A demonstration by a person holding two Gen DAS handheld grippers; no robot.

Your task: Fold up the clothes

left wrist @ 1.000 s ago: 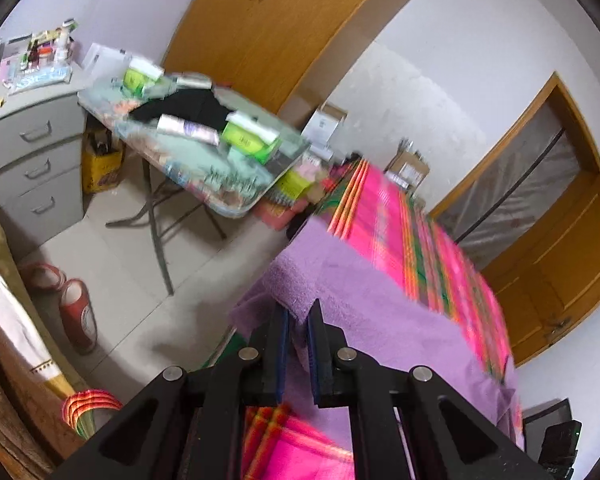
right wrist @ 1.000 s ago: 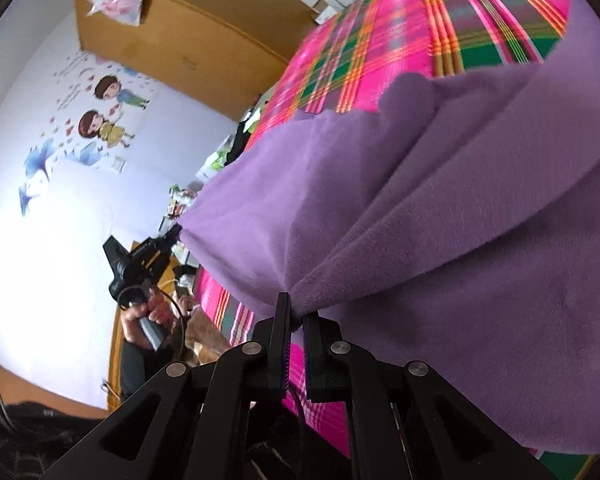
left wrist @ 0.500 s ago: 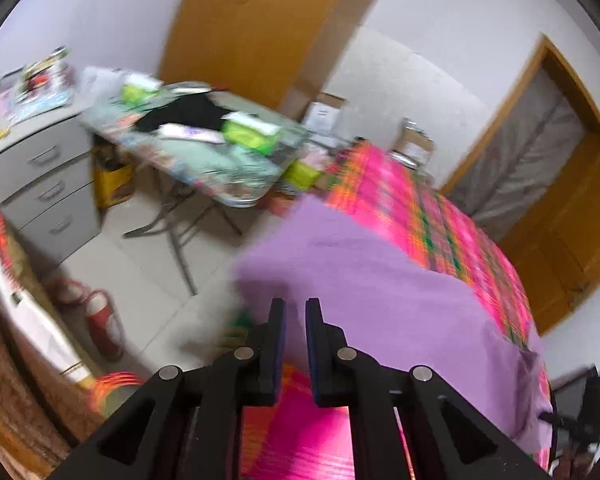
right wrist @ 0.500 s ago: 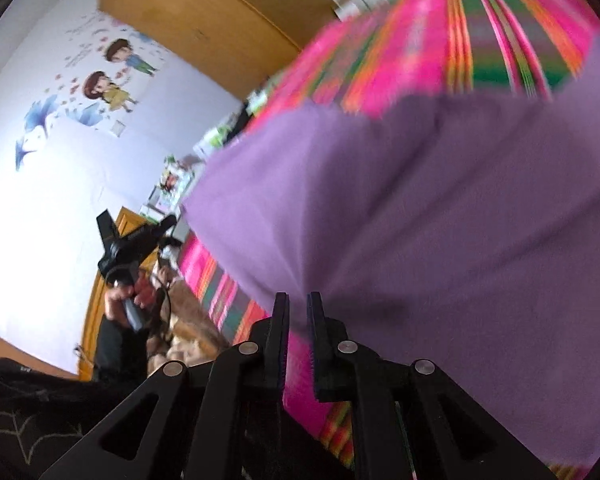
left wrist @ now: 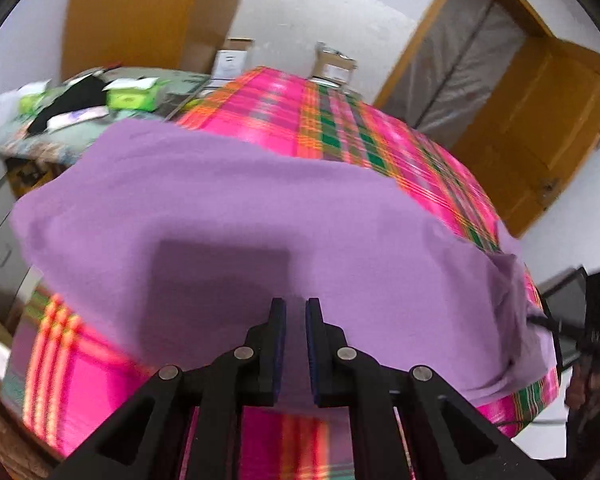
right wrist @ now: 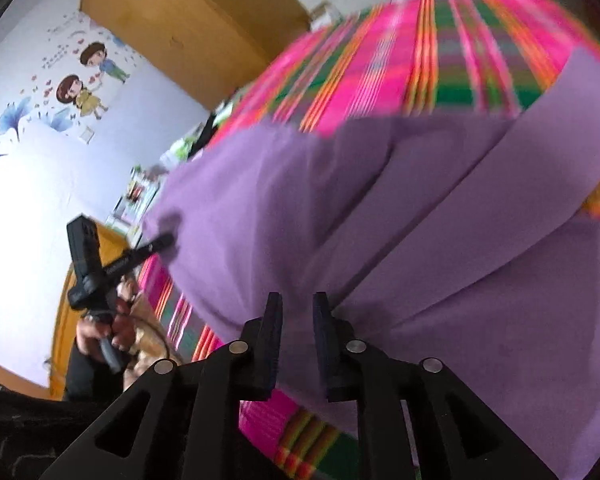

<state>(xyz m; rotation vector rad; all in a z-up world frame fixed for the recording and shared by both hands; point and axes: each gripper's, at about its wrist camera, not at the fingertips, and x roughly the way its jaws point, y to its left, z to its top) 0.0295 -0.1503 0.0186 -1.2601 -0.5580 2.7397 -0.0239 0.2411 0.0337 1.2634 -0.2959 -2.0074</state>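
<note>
From my seat behind the two wrist cameras, the purple garment (left wrist: 260, 216) lies spread over the bed's pink plaid cover (left wrist: 340, 120), doubled over on itself so that long soft folds run diagonally across it in the right wrist view (right wrist: 440, 240). My left gripper (left wrist: 295, 312) sits at the near edge of the cloth with its fingers drawn close, a narrow slot between the dark pads, and the purple fabric runs straight up through that slot; they look clamped on the hem, the cloth pulled smooth and flat ahead of them with the gripper's own shadow lying on it. My right gripper (right wrist: 298, 308) is a different story: its jaws are opening, the gap plainly wider than the left's, and though a bunched corner of the garment sits between and just behind the fingers, the pads do not seem to press on it. In the right wrist view I can see the left gripper from outside (right wrist: 100, 264), a hand (right wrist: 108, 328) wrapped round its handle and its tip meeting the far corner of the cloth. Beyond the bed stand a cluttered folding table (left wrist: 80, 120) (green boxes, something black on top), a wooden door (left wrist: 540, 120) and a wall with cartoon stickers (right wrist: 80, 80).
</note>
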